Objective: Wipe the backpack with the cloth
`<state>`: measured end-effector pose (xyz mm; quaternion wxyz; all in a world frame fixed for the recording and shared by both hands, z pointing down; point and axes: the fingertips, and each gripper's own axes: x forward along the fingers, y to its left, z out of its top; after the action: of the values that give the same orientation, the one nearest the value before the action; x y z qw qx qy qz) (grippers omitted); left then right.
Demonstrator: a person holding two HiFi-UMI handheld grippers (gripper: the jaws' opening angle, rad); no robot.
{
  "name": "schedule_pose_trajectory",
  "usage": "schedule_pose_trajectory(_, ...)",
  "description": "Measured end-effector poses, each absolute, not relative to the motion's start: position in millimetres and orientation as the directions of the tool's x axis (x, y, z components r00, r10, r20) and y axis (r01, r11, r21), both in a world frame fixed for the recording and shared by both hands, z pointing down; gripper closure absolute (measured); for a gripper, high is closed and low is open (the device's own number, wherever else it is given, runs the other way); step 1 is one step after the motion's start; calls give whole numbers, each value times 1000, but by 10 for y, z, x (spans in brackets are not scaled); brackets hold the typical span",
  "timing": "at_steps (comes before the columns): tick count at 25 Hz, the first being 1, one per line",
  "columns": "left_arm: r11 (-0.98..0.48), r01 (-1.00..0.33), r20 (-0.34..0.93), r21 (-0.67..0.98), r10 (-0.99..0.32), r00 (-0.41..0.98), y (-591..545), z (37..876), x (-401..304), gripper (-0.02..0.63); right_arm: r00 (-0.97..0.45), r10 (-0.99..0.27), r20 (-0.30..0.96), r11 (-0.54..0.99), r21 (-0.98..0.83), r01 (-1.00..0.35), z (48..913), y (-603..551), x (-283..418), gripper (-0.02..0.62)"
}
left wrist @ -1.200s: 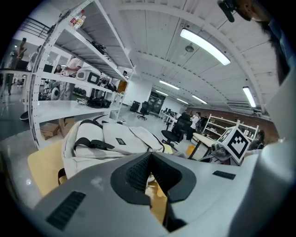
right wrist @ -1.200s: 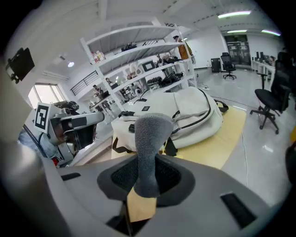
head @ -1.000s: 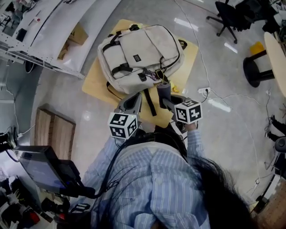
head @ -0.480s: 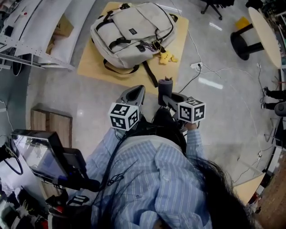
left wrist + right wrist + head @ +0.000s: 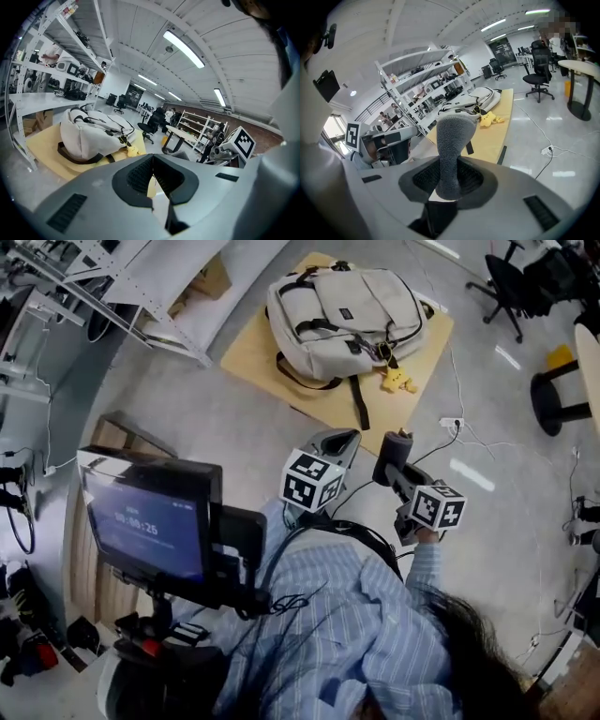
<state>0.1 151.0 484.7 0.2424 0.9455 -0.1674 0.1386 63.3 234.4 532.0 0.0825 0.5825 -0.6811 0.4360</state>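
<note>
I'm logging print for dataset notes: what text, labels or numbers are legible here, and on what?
Screen: row of digits with colons, too blurred to read.
Dark label on the backpack: too small to read.
Marker cubes on left gripper and right gripper: square patterns, no words.

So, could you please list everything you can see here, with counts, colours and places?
backpack: one, beige with black straps, lying on the board
board: one, yellow, on the floor
soft toy: one, yellow, on the board beside the backpack
cloth: one, grey, sticking up from the right gripper
screen: one, lit blue, at the person's left
shelving: one rack, white, left of the board
office chair: one in the head view, black, beyond the board
power strip: one, white, on the floor
left gripper: grey, jaws together, empty
right gripper: grey, shut on the cloth
shirt: blue striped, on the person
</note>
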Motion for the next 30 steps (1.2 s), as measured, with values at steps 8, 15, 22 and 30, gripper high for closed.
schedule_pose_trajectory(8, -796, -431, 341, 424, -300, 891, 2421, 4778, 330, 601, -332, -720, 609, -18, -495, -868, 5224, 3288, 896, 502)
schedule_pose_trajectory(15, -795, -448, 372, 410, -303, 877, 3142, 4897, 458, 601, -376, -705, 601, -7, -536, -844, 5366, 3928, 983, 502)
schedule_pose_trajectory(22, -800, -466, 389, 379, -319, 864, 3327, 4954, 469, 601, -398, -712, 578, 12, -557, -830, 5416, 4106, 981, 502)
schedule_pose_trajectory(30, -817, -445, 388, 367, -301, 871, 3339, 4958, 479, 601, -390, -719, 576, 16, -548, -836, 5425, 4107, 932, 502)
